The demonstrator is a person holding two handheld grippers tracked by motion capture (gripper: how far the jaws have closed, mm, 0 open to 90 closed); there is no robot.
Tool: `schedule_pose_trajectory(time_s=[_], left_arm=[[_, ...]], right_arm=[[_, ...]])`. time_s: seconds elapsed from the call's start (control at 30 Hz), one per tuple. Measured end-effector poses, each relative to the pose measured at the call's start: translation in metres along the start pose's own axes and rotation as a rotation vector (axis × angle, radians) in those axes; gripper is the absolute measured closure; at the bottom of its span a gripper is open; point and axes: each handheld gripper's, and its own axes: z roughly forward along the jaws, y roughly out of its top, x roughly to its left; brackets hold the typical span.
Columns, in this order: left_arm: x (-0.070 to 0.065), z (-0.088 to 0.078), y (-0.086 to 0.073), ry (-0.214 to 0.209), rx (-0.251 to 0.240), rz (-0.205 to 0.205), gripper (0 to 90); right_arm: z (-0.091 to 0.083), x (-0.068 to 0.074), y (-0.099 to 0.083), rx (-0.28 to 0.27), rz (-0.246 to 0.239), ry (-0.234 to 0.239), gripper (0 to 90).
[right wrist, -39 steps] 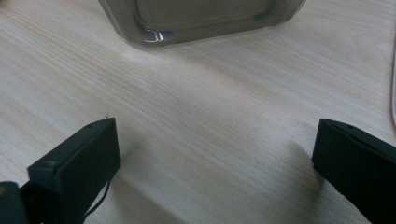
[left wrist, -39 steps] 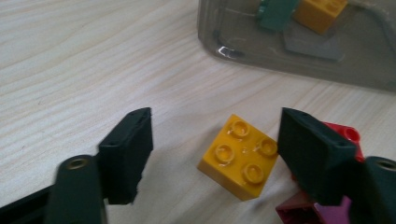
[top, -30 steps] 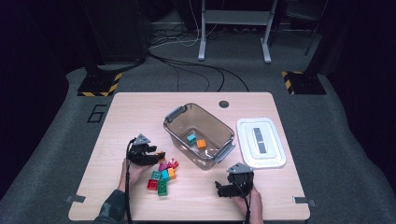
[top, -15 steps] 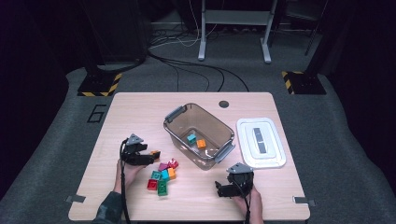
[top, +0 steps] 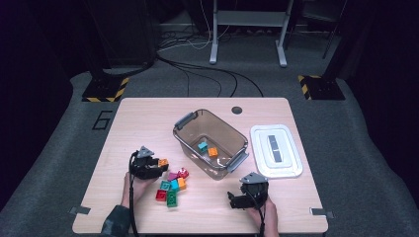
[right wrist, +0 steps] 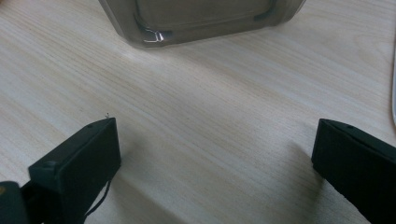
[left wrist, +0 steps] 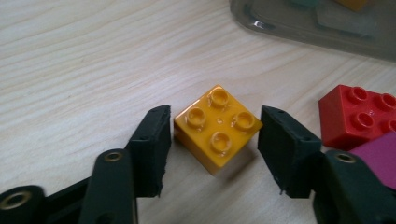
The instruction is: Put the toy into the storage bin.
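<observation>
An orange four-stud brick (left wrist: 217, 128) lies flat on the table, turned cornerwise between the jaws of my left gripper (left wrist: 215, 133). The jaws have just been closing. The right pad (left wrist: 280, 149) is at the brick's corner, and a thin dark sliver still shows beside the left pad (left wrist: 156, 144). From above, the left gripper (top: 157, 165) points right at that brick (top: 163, 162), left of the clear bin (top: 232, 129). My right gripper (top: 233, 200) rests near the table's front, jaws wide apart over bare wood (right wrist: 215, 140).
Several loose bricks (top: 172, 190) lie in a cluster right of the left gripper; a red one (left wrist: 359, 119) and a purple one (left wrist: 378, 156) sit close by. The bin holds a teal brick (top: 203, 146) and an orange one (top: 213, 151). A white lid (top: 275, 150) lies at its right.
The left gripper has shifted slightly toward the near side and now has the orange brick at its tips. The right gripper has stayed where it was.
</observation>
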Motion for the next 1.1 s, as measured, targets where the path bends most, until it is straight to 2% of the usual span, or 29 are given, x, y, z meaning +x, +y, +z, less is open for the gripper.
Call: schedule_pose_trajectory(time_s=[0.1, 0.17, 0.27, 0.33, 0.37, 0.4, 0.5, 0.6, 0.73, 0.77, 0.83, 0.97, 1.1], left_arm=[[0.0, 0.0, 0.0, -0.002, 0.002, 0.006, 47.5], [0.0, 0.0, 0.0, -0.003, -0.004, 0.009, 53.8], [0.001, 0.0, -0.001, -0.009, -0.015, -0.002, 54.2], [0.001, 0.0, 0.0, -0.012, -0.019, -0.01, 51.2], [0.001, 0.0, 0.0, -0.008, -0.029, -0.02, 43.0], [0.0, 0.001, 0.001, -0.008, -0.034, -0.023, 43.0], [-0.002, 0.005, 0.004, 0.002, -0.021, -0.005, 35.0], [-0.006, 0.01, 0.006, 0.011, -0.012, 0.007, 34.1], [-0.006, 0.011, 0.007, 0.031, -0.017, 0.005, 51.4], [-0.005, 0.011, 0.008, 0.032, -0.016, 0.0, 51.4], [-0.004, 0.01, 0.008, 0.039, -0.014, 0.006, 57.4], [-0.005, 0.009, 0.009, 0.041, -0.017, 0.007, 58.4], [-0.004, 0.002, 0.01, 0.039, -0.043, 0.007, 58.6]], right_arm=[[0.0, 0.0, 0.0, 0.0, 0.0, 0.0, 0.4], [0.0, 0.0, 0.0, 0.0, -0.002, 0.0, 0.4], [0.0, 0.0, 0.0, 0.0, 0.0, -0.001, 0.4], [0.0, 0.0, 0.0, 0.0, 0.0, 0.0, 0.4], [0.0, 0.0, 0.0, 0.0, 0.0, 0.0, 0.4], [0.0, 0.0, 0.0, 0.0, 0.0, 0.0, 0.4], [0.0, 0.0, 0.0, 0.0, 0.0, 0.0, 0.4], [0.0, 0.0, 0.0, 0.0, 0.0, 0.0, 0.4], [0.0, 0.0, 0.0, -0.001, -0.002, 0.0, 0.4], [0.0, 0.0, 0.0, -0.001, -0.002, 0.0, 0.4], [0.0, 0.0, 0.0, 0.0, 0.0, 0.0, 0.4], [0.0, 0.0, 0.0, 0.0, -0.002, 0.001, 0.4], [0.0, 0.0, 0.0, -0.001, -0.003, 0.0, 0.4]])
